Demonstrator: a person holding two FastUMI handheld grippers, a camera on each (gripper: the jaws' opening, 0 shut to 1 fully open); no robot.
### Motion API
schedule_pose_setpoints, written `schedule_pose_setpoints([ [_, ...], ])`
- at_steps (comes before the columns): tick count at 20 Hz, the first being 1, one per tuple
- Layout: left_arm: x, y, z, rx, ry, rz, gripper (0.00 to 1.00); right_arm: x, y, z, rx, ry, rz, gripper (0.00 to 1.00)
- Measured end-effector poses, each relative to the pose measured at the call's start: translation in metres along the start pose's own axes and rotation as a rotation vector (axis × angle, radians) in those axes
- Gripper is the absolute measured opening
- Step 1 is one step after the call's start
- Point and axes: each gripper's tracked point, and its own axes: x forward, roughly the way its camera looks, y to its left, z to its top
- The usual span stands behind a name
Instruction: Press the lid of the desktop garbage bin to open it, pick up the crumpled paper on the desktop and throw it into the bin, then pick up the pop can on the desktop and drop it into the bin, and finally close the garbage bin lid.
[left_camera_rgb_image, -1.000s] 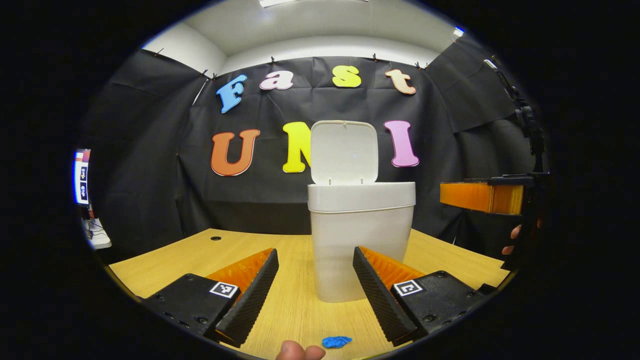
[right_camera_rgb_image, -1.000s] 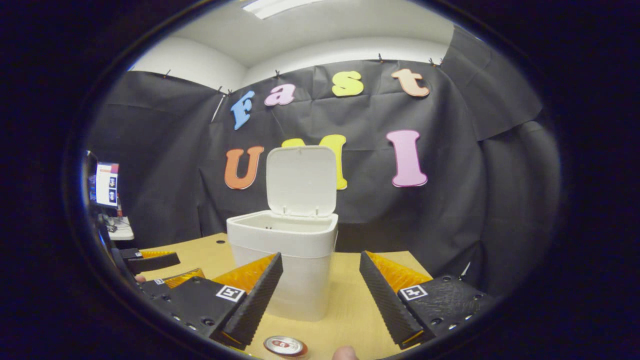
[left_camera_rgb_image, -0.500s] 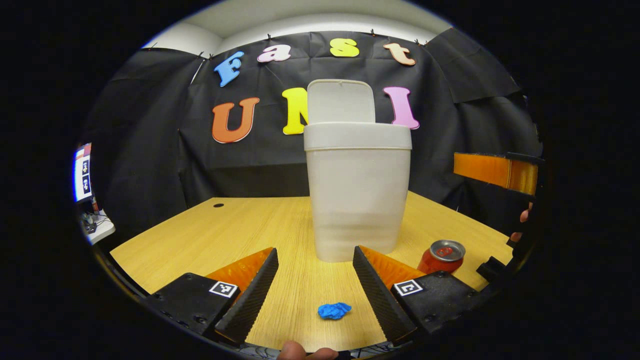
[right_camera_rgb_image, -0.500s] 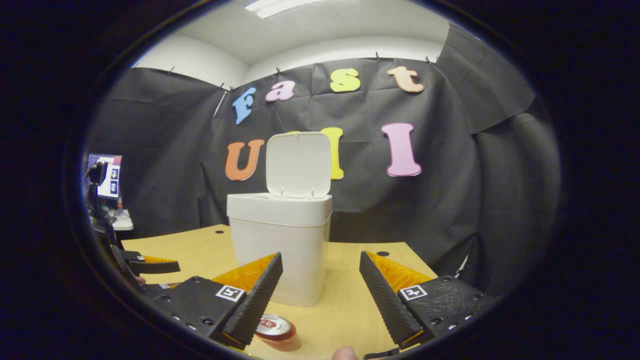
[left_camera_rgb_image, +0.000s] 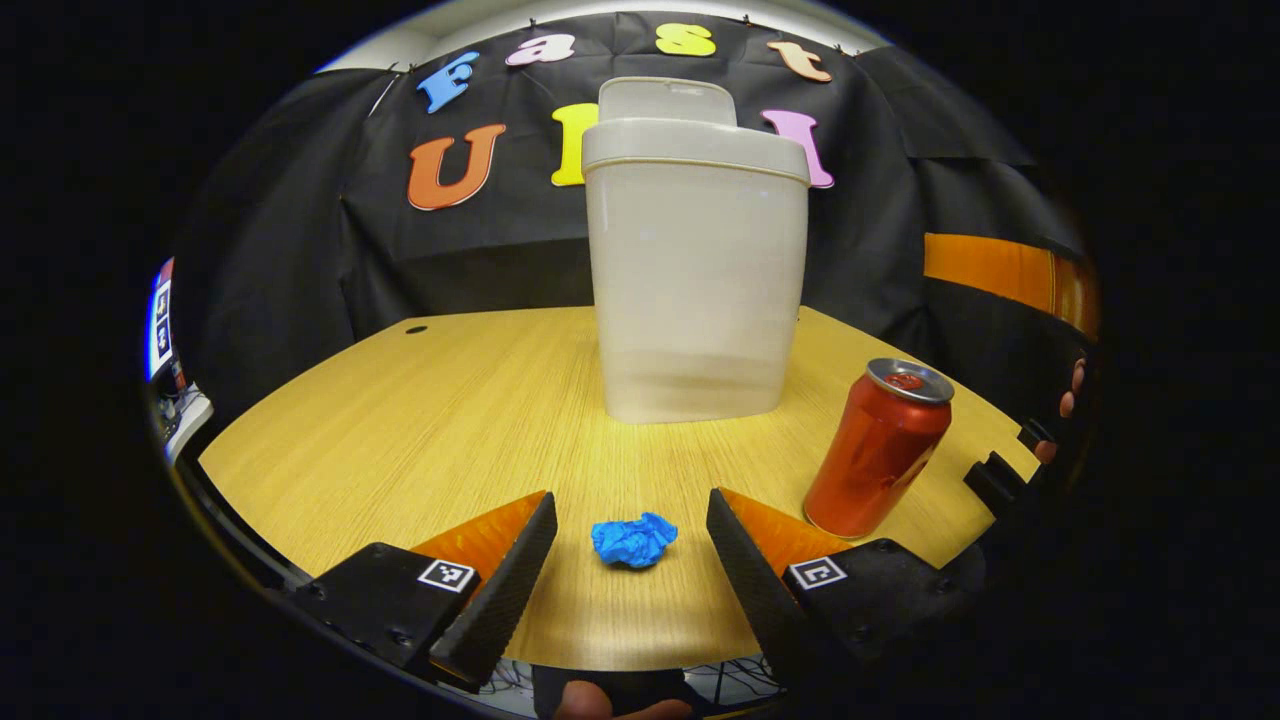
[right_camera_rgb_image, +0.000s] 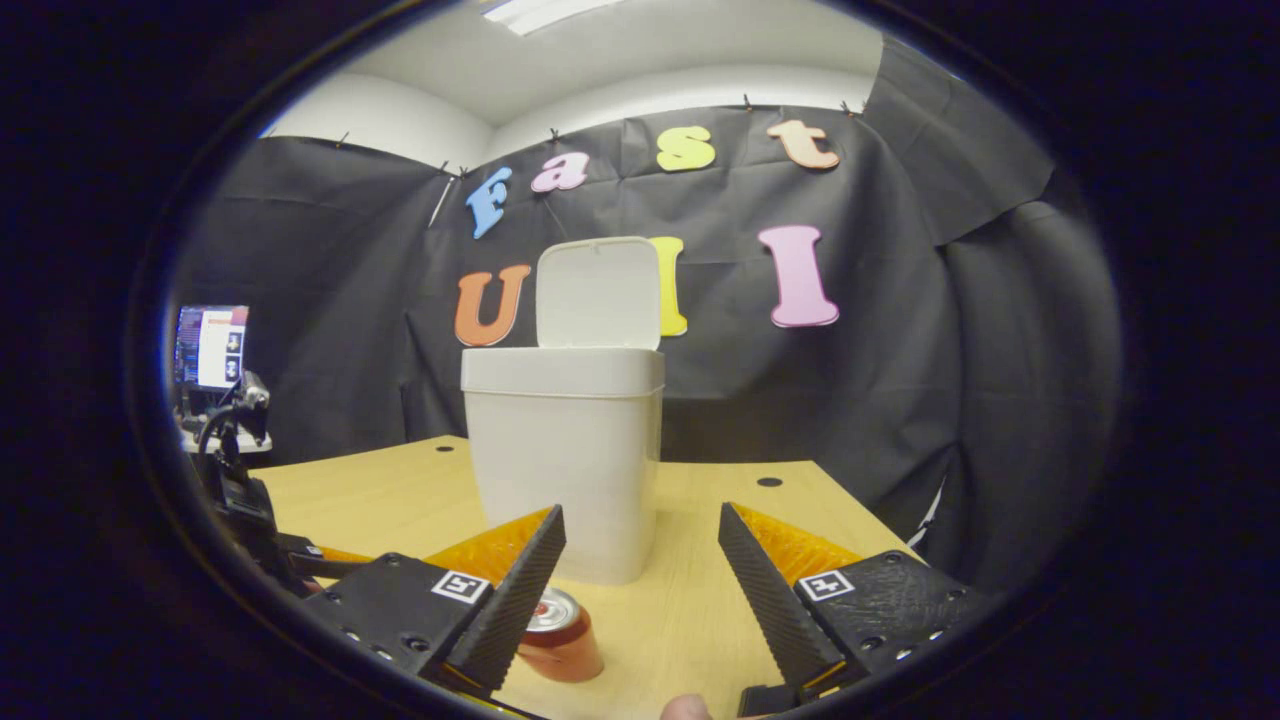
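Smooth white plastic bin (left_camera_rgb_image: 695, 270) at centre (lid (left_camera_rgb_image: 665, 100) up), crumpled blue paper (left_camera_rgb_image: 634, 540) between the wide-open left hand-held gripper (left_camera_rgb_image: 630, 580), glossy red can (left_camera_rgb_image: 877, 450) lower right, wood-grain desk (left_camera_rgb_image: 420, 430), right hand-held gripper (right_camera_rgb_image: 640, 590) wide too.

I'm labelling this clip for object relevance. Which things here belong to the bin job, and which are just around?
In the job: garbage bin with lid up; blue crumpled paper; red pop can; left gripper; right gripper.

Just around: wooden desk; monitor.
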Motion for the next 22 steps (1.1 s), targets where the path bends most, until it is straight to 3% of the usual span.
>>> schedule_pose_setpoints([
  [3,0.005,-0.001,-0.008,-0.002,0.032,0.002,0.98,0.001,-0.005,-0.007,0.008,0.016,-0.005,0.96],
  [10,0.01,0.001,-0.016,-0.002,0.055,0.017,0.71,0.001,-0.005,-0.01,0.005,0.019,-0.005,0.96],
  [11,0.01,0.001,-0.017,0.005,0.059,0.019,0.75,0.001,-0.004,-0.01,0.006,0.018,-0.003,0.94],
  [12,0.01,0.002,-0.018,0.009,0.06,0.024,0.65,0.0,-0.004,-0.01,0.007,0.017,0.0,0.96],
  [13,0.011,0.003,-0.021,0.01,0.064,0.033,0.67,0.0,-0.003,-0.01,0.005,0.015,-0.002,0.96],
  [14,0.011,0.003,-0.02,0.011,0.061,0.035,0.57,-0.001,-0.004,-0.009,0.001,0.013,-0.005,0.96],
  [16,0.011,0.004,-0.02,0.016,0.058,0.034,0.48,-0.002,-0.005,-0.011,-0.012,0.014,-0.011,0.96],
  [22,0.008,0.003,-0.01,0.022,0.03,0.018,0.4,-0.005,0.002,-0.01,-0.013,0.01,0.002,0.96],
])
